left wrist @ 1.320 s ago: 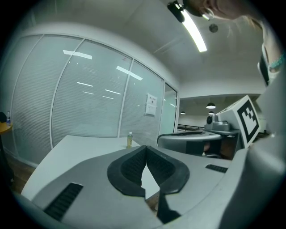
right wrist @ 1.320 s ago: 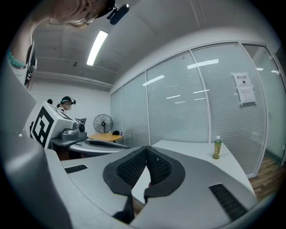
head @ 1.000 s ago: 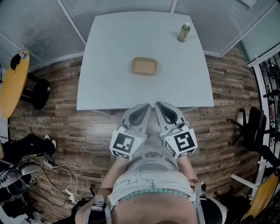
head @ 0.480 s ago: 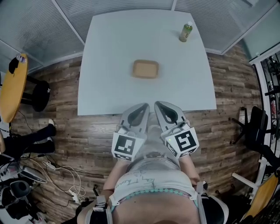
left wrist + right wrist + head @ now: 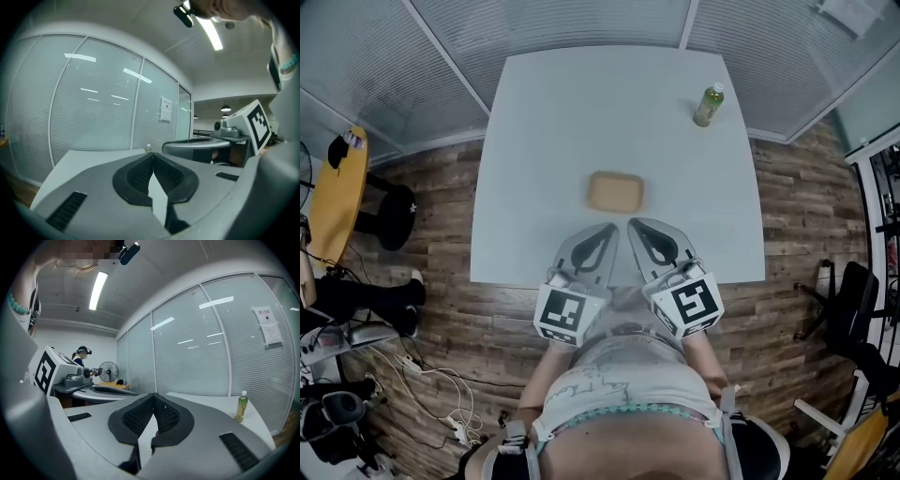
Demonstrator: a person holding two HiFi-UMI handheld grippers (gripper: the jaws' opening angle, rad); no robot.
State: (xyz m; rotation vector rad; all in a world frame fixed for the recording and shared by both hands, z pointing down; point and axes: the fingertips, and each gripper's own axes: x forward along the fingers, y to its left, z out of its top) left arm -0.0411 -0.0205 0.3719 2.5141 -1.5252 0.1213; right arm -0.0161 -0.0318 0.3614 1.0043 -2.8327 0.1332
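Tray (image 5: 615,191), tan and shallow, lies on the white table (image 5: 534,141) near its front edge, just beyond both gripper tips. The left gripper (image 5: 609,230) and right gripper (image 5: 635,228) hover side by side over that edge, each with its jaws pressed together on nothing. A green bottle (image 5: 708,104) stands upright, well apart, toward the table's far right corner.

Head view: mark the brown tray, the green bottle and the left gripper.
brown tray (image 5: 615,191), head view, middle of its floor.
green bottle (image 5: 708,105), head view, on its body.
left gripper (image 5: 610,229), head view, at the tips of its closed fingers.
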